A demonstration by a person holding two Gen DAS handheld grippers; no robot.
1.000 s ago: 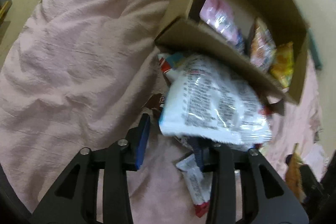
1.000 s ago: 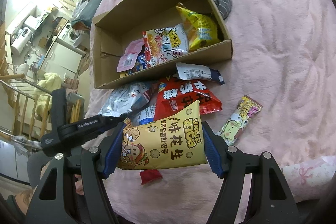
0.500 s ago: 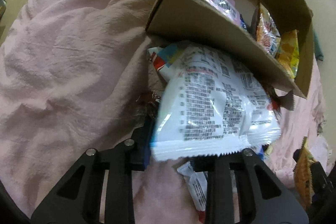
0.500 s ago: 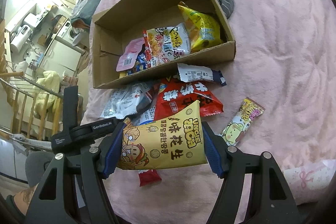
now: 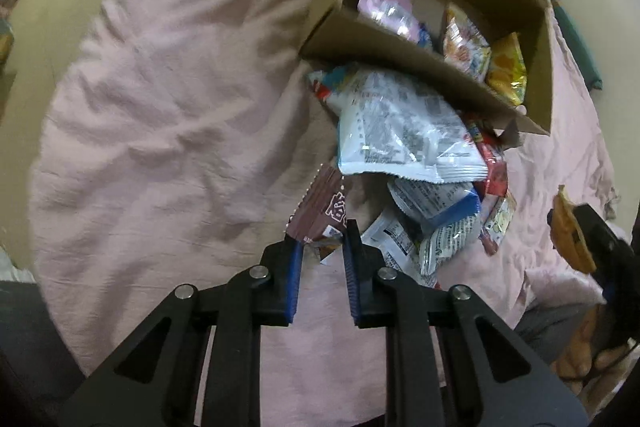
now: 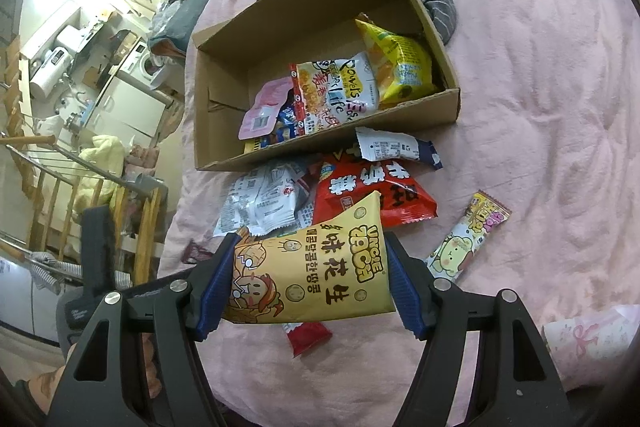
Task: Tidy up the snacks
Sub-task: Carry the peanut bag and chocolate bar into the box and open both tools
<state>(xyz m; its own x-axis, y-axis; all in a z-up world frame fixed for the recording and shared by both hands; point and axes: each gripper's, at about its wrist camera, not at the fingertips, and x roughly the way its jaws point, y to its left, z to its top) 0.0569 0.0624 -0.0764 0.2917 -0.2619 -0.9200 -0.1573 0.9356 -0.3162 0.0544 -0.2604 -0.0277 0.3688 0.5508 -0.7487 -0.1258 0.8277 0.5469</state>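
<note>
right wrist: yellow peanut bag (image 6: 308, 277), upright

The left gripper (image 5: 322, 247) is pinching the near edge of a brown snack packet (image 5: 322, 205) on the pink bed (image 5: 168, 131). Farther off, a white bag (image 5: 400, 131) is lying against the cardboard box (image 5: 384, 47), which is holding pink, orange and yellow packs.

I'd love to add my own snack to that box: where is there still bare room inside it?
Inside the cardboard box, the bare floor lies at the left end and along the far wall, behind the pink pouch. The near right part is crowded: the white-and-orange bag and yellow bag fill it. In front of the box, packets are piled; the pink blanket to its right is bare.
</note>
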